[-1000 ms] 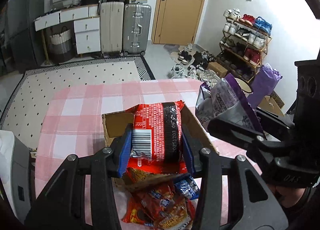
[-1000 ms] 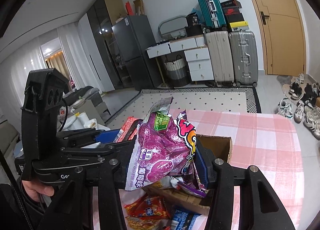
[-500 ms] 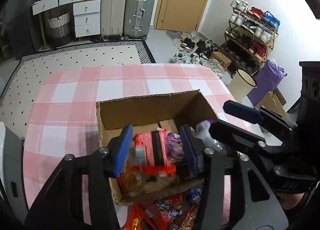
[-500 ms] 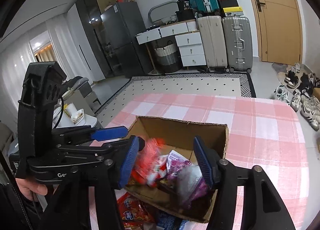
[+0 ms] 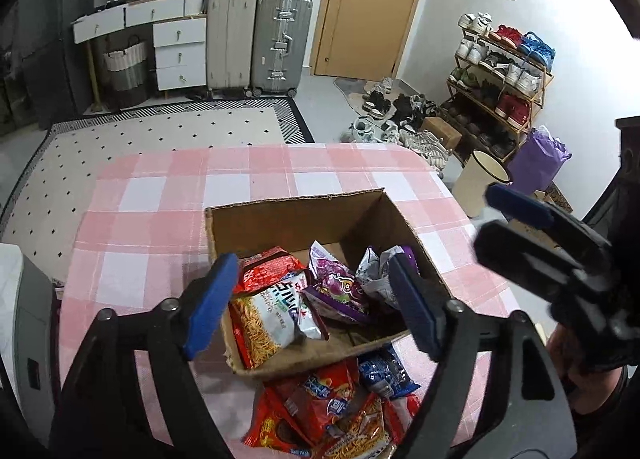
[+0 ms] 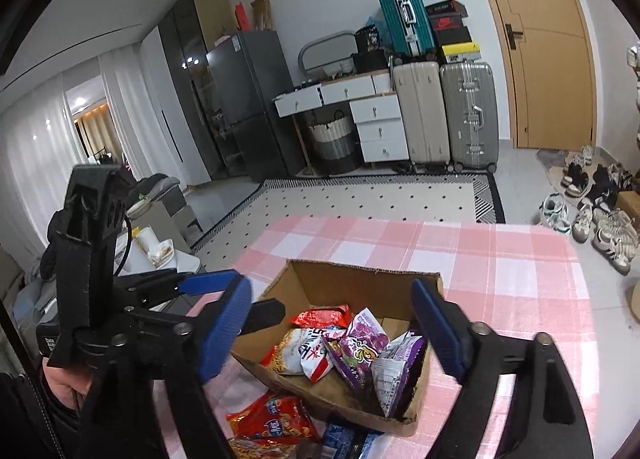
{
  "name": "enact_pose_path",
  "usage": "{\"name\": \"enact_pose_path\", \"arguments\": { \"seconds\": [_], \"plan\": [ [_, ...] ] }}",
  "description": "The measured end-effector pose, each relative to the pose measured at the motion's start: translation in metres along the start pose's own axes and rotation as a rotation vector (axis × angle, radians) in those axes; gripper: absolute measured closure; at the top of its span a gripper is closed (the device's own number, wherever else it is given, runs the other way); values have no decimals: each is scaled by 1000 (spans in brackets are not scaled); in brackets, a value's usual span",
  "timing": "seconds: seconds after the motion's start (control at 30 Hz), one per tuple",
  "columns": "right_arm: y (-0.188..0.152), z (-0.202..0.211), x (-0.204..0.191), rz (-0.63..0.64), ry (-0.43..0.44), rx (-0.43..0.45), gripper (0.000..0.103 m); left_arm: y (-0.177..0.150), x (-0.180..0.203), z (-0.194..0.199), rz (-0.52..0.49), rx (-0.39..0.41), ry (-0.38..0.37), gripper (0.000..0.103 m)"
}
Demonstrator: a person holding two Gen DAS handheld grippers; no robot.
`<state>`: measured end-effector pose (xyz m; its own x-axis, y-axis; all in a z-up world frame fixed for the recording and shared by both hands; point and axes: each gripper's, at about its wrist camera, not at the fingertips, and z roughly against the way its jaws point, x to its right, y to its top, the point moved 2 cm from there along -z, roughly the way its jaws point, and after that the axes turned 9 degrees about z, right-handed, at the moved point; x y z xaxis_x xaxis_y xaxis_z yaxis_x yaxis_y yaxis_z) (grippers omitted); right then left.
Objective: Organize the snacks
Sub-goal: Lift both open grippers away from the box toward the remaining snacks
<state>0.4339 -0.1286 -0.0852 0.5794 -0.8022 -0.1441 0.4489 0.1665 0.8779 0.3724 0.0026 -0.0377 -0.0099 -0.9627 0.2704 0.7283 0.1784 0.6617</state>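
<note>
An open cardboard box [image 5: 288, 215] [image 6: 356, 273] sits on the pink checked table. Inside lie a red and white noodle packet [image 5: 272, 307] [image 6: 302, 353] and purple snack bags [image 5: 340, 283] [image 6: 366, 347]. More red and blue snack packets [image 5: 332, 403] [image 6: 272, 419] lie on the table in front of the box. My left gripper [image 5: 312, 307] is open and empty above the box's near side; it also shows in the right wrist view [image 6: 224, 295]. My right gripper [image 6: 336, 333] is open and empty over the box; it shows at the right in the left wrist view [image 5: 516, 219].
The pink checked tablecloth [image 5: 168, 195] [image 6: 500, 259] stretches beyond the box. Past the table are a patterned rug [image 5: 160, 127], suitcases [image 5: 280, 43], a shoe rack [image 5: 500, 75] and a bin [image 5: 480, 183] on the floor.
Both grippers opened and dropped their packets, the red noodle packet and the purple bag, into the box. Both now stand wider open and drawn back a little.
</note>
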Motion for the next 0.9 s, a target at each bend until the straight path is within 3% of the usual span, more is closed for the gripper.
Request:
{"name": "enact_pose_path", "arguments": {
  "seconds": [0.17, 0.47, 0.6, 0.9],
  "plan": [
    [0, 26, -9, 6, -24, 37, 6, -11, 3, 26, -14, 31, 5, 22],
    [-10, 65, -32, 13, -37, 60, 5, -34, 11, 74, -32, 77, 13, 15],
    [-17, 85, -41, 16, -52, 77, 1, -47, 14, 94, -35, 97, 12, 1],
    [-38, 131, -62, 0, -68, 101, 1, -85, 15, 151, -30, 144, 8, 1]
  ]
}}
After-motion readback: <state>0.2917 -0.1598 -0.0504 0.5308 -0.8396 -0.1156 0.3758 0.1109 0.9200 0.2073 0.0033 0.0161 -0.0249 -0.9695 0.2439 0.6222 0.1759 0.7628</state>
